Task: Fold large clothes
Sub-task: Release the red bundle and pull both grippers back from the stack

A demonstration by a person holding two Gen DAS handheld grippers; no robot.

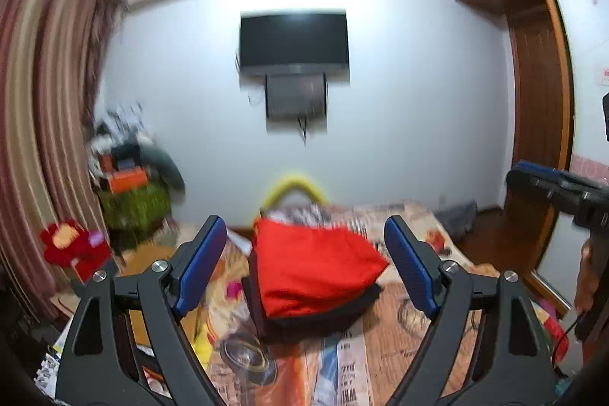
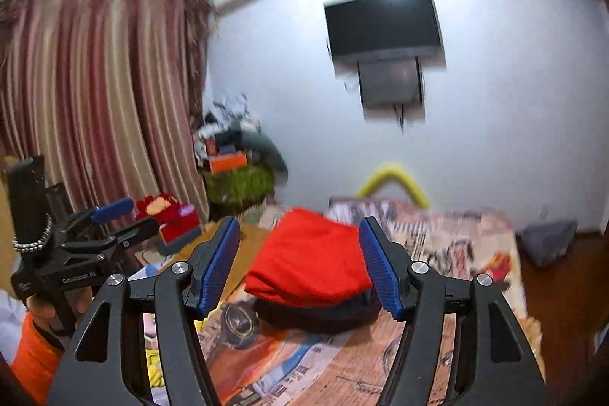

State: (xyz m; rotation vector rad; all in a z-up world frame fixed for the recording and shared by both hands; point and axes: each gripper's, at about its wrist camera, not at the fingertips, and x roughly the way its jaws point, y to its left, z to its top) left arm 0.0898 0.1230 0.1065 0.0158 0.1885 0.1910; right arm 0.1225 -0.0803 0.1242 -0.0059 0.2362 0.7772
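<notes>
A folded red garment (image 1: 316, 269) lies on top of a darker folded piece (image 1: 323, 316), which may be black or navy in this blurred view, and the two form a small stack on the bed (image 1: 411, 326). The bed's cover is printed with newspaper and cartoon patterns. The left gripper (image 1: 306, 265) is above the near part of the bed with its blue-padded fingers (image 1: 201, 265) spread wide and nothing between them. The right gripper (image 2: 300, 263) stands beside it, its fingers (image 2: 219, 269) likewise parted and empty, clear of the stack. Beyond the bed, a dark television (image 1: 294, 40) hangs on the white wall, and striped curtains (image 2: 99, 94) cover the left side.
</notes>
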